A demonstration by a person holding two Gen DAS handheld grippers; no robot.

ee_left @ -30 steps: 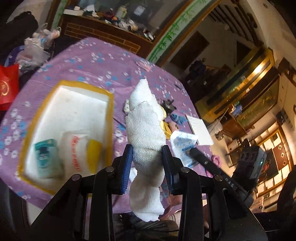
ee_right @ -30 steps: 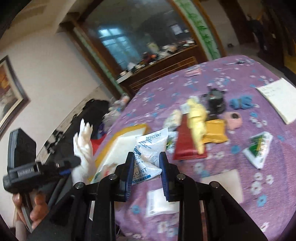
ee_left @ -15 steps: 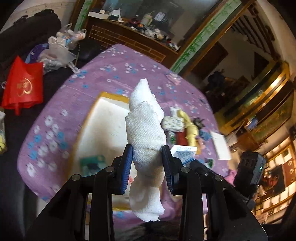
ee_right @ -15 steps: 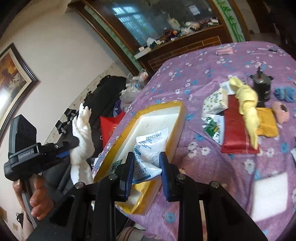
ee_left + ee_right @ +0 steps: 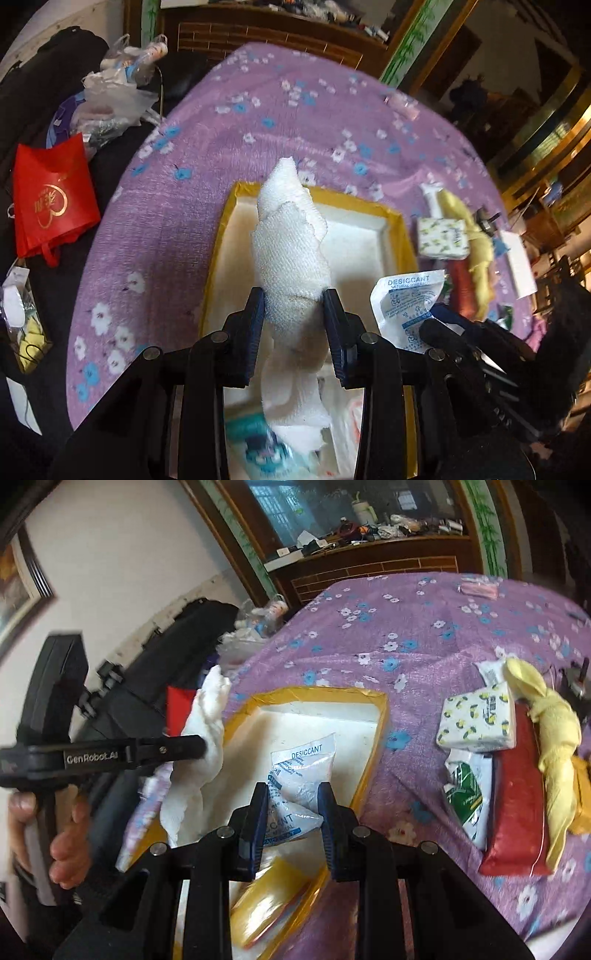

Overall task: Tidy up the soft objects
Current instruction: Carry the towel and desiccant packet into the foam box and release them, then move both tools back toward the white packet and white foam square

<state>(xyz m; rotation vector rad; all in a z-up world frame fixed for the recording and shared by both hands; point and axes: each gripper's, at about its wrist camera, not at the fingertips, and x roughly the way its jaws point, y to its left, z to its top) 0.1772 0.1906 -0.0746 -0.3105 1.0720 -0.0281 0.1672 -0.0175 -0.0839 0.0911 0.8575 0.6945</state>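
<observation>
White towel: a rolled terry towel (image 5: 291, 254) stands upright between the pads of the left tongs (image 5: 293, 314), its tip pointing away and its loose end hanging below them; it is held above the box.
Left tongs: clenched on the white towel at its middle; in the right wrist view they (image 5: 199, 747) reach in from the left with a hand (image 5: 62, 834) on the handle.
Desiccant pack: a white sachet (image 5: 295, 790) printed DESICCANT in blue, pinched at its lower part, its upper part raised over the box interior.
Right tongs: the right tongs (image 5: 291, 808) are clamped on the desiccant pack; they also show at the right of the left wrist view (image 5: 428, 325).
Box: a white foam box with yellow-taped rim (image 5: 400, 236) sits on the table; a teal packet (image 5: 258, 443), blurred, and a yellow packet (image 5: 269, 901) lie inside near the close end.
Table: covered by a purple flowered cloth (image 5: 258, 122).
Beside the box: a tissue pack (image 5: 476, 720), a red pouch (image 5: 517, 812) and a twisted yellow cloth (image 5: 554, 753) lying across the pouch.
Beyond the table edge: a red bag (image 5: 51, 199).
</observation>
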